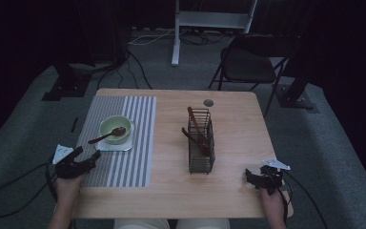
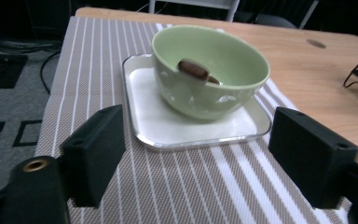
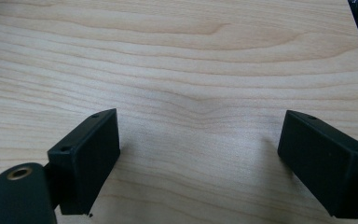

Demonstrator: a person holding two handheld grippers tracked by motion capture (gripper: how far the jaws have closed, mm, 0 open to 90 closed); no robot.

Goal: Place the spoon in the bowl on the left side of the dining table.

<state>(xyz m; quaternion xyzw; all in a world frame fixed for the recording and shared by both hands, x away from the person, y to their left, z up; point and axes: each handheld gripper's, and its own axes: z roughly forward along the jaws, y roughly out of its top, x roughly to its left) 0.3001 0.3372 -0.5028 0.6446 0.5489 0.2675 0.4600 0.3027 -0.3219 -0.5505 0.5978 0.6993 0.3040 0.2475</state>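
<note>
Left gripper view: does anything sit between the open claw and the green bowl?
Nothing visible does. The left claw is open over bare striped placemat; ahead lies only the near rim of the white tray that the green bowl stands on.

Light wooden table [image 1: 171, 191], rounded corners, standing on grey carpet. Small round grey grommet [image 1: 208, 102] set into the top near the far edge. On the left half: striped grey-and-white placemat [image 1: 124, 167], running from the far edge toward the near side. On the placemat: white square plate [image 2: 149, 126]; green bowl [image 2: 223, 88] on the plate. Right of the placemat, apart from it: black wire basket [image 1: 201, 160], directly on the wood, upright. Bare wood grain along the near right portion.
</note>
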